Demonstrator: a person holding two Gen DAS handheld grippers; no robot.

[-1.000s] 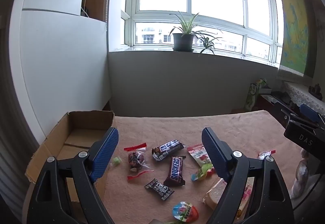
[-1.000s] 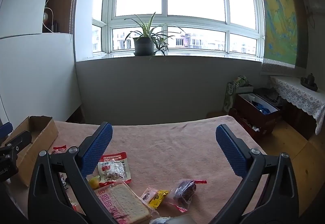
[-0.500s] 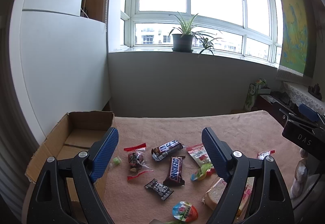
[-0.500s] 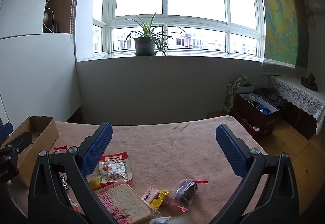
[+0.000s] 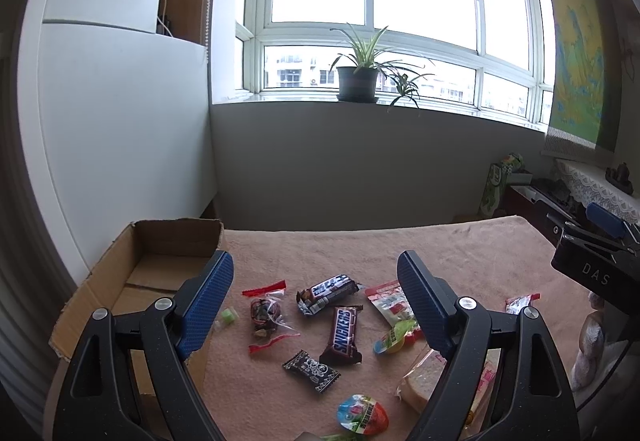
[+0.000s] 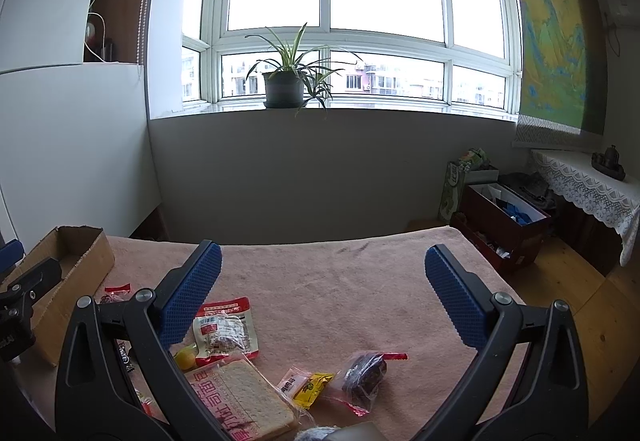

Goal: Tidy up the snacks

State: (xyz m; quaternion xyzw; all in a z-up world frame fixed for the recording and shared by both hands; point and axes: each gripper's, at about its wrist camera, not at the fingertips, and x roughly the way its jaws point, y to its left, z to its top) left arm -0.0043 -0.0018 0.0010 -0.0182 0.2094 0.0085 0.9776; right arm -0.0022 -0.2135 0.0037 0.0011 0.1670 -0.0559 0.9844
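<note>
While both tools hover over the table [image 6: 360, 281], I note the cardboard box [image 5: 160, 269] sits empty at its left edge. My left gripper [image 5: 316, 301] and right gripper [image 6: 320, 301] gape wide, holding nothing. Snacks lie scattered: bread pack [image 6: 244, 397], Snickers bar [image 5: 343, 333], what looks like a small green candy [image 5: 229, 317]. Risk: slick wrappers slipping from the pads.

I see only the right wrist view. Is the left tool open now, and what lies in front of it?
Observer: The left tool is open and holds nothing; a Snickers bar lies on the cloth ahead of it.
Operator: Is something inside the cardboard box?
Observer: The part of the cardboard box floor that shows is bare; a tool finger hides the rest.
Operator: Any snack near the box?
Observer: A small green candy lies on the cloth close to it.
</note>
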